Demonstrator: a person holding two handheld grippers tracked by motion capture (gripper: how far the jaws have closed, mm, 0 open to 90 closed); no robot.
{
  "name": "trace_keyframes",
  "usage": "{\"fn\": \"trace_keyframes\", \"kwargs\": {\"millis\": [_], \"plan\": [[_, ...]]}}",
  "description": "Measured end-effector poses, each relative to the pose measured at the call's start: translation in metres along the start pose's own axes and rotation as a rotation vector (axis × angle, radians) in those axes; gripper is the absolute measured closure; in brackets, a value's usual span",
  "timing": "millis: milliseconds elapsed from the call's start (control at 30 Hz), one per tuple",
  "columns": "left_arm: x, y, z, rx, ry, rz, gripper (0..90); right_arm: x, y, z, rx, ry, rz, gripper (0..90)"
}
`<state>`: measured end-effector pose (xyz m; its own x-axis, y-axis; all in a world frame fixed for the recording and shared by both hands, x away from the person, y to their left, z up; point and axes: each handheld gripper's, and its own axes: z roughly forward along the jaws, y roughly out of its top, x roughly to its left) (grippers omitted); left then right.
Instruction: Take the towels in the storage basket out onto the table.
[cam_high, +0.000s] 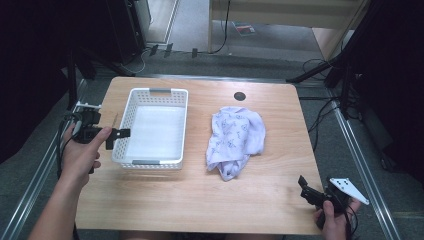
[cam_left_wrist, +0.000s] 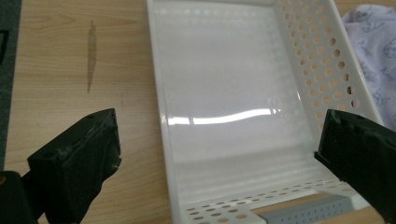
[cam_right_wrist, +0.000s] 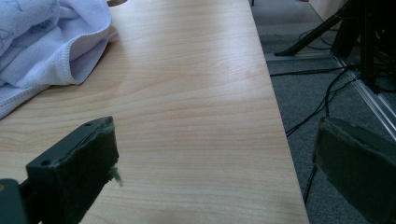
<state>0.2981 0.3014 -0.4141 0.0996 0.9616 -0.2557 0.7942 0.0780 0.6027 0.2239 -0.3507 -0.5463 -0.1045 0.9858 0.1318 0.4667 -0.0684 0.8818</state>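
Note:
A white perforated basket (cam_high: 180, 125) stands empty on the left half of the wooden table (cam_high: 280, 200); its inside (cam_left_wrist: 233, 93) lies just ahead in the left gripper view. A crumpled pale lilac printed cloth (cam_high: 234, 139) lies right of the basket, with its hem (cam_right_wrist: 56, 51) at the top left of the right gripper view. My left gripper (cam_high: 116, 134) hovers at the basket's left wall, open, nothing between its jaws. My right gripper (cam_high: 306, 186) hangs over the table's front right corner, open and empty, well short of the cloth.
A dark round hole (cam_high: 240, 96) sits in the table near its far edge. Metal rails, black stands and cables (cam_high: 345, 90) surround the table on grey carpet. The table's right edge (cam_right_wrist: 280, 140) runs between the right gripper's jaws, with cables on the floor beyond.

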Motion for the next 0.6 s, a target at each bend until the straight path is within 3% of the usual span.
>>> {"fn": "trace_keyframes", "kwargs": {"millis": [167, 300, 433, 533, 600], "plan": [[0.012, -0.025, -0.012, -0.091, -0.014, -0.029, 0.0, 0.0, 0.0, 0.0, 0.002, -0.003, 0.0, 0.5], [0.028, -0.055, -0.013, -0.157, -0.006, -0.049, 0.0, 0.001, 0.0, 0.0, 0.004, -0.004, 0.001, 0.5], [0.039, -0.073, -0.012, -0.207, -0.008, -0.067, 0.0, 0.001, 0.0, 0.0, 0.006, -0.005, 0.001, 0.5], [0.05, -0.093, -0.013, -0.297, -0.031, -0.064, 0.0, 0.001, 0.0, 0.0, 0.008, -0.008, 0.002, 0.5], [0.057, -0.106, -0.013, -0.358, -0.021, -0.063, 0.0, 0.001, 0.0, 0.0, 0.008, -0.008, 0.001, 0.5]]}}
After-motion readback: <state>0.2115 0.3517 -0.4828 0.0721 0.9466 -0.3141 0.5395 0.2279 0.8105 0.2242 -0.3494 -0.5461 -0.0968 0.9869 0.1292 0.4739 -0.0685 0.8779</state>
